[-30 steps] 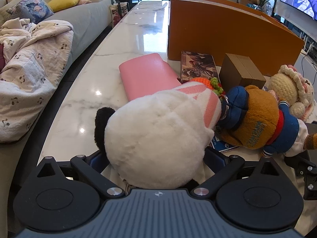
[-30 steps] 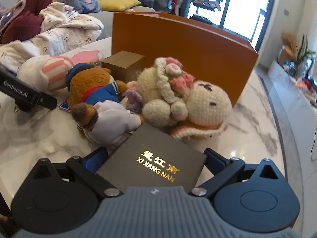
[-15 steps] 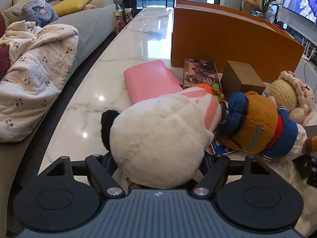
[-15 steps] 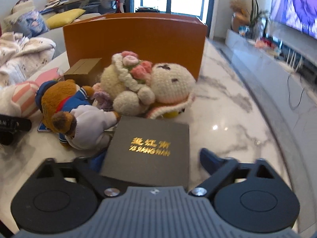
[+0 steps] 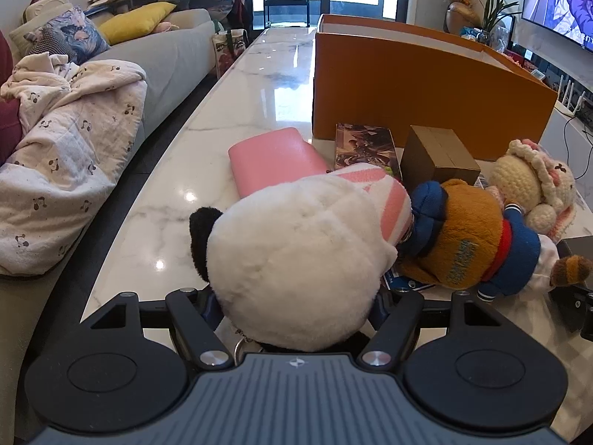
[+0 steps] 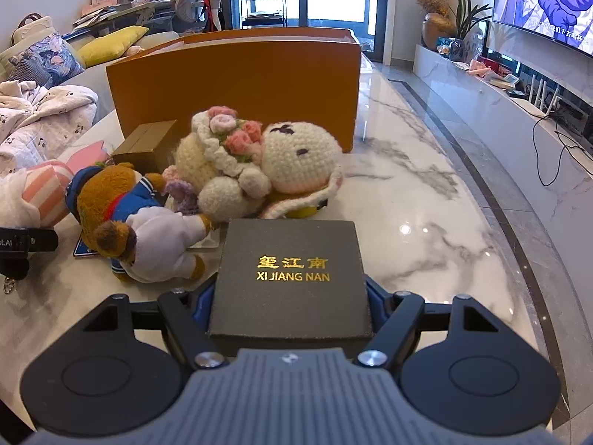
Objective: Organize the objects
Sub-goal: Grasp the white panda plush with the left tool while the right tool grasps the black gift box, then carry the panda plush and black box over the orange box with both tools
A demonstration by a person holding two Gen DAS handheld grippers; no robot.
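My left gripper (image 5: 296,300) is shut on a white plush panda (image 5: 296,259) with a pink striped part, held at the near edge of the marble table (image 5: 178,200). My right gripper (image 6: 291,296) is shut on a black box (image 6: 291,270) with gold lettering "XI JIANG NAN". A brown bear in blue clothes (image 5: 478,244) (image 6: 122,222) lies between the two grippers. A crocheted cream doll with pink flowers (image 6: 259,163) (image 5: 533,189) lies beyond it. A large orange box (image 6: 237,81) (image 5: 415,89) stands open behind them.
A pink case (image 5: 274,159), a picture book (image 5: 365,142) and a small brown carton (image 5: 437,155) (image 6: 146,141) lie before the orange box. A sofa with a blanket (image 5: 63,155) runs along the left. A TV bench (image 6: 519,96) runs along the right.
Both grippers have closed onto their objects: the left on the panda, the right on the black box. The right view has swung right, squaring up with the orange box.
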